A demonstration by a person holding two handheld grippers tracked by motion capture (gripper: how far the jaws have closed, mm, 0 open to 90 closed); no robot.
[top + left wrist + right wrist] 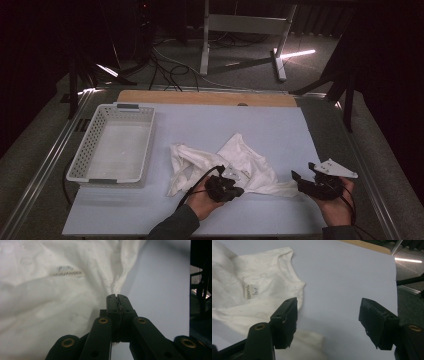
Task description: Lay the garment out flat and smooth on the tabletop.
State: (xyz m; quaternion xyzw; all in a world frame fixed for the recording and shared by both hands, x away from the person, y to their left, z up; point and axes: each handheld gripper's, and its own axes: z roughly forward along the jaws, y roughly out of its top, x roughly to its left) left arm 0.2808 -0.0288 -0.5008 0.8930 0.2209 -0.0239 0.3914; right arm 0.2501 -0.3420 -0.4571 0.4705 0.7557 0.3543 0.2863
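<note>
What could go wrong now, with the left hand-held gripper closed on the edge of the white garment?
1. The left hand-held gripper pinches only a thin seam of the garment; a pull may slip it free.
2. The right hand-held gripper is open over the table, beside the cloth; closing here would probably miss it.
3. The garment lies crumpled, so lifting by one edge may drag it in a bunch toward the basket.

Dim, dark room; a bright strip of light [295, 53] glares on the floor beyond the table's [280, 125] far edge. Close-ups look soft.
</note>
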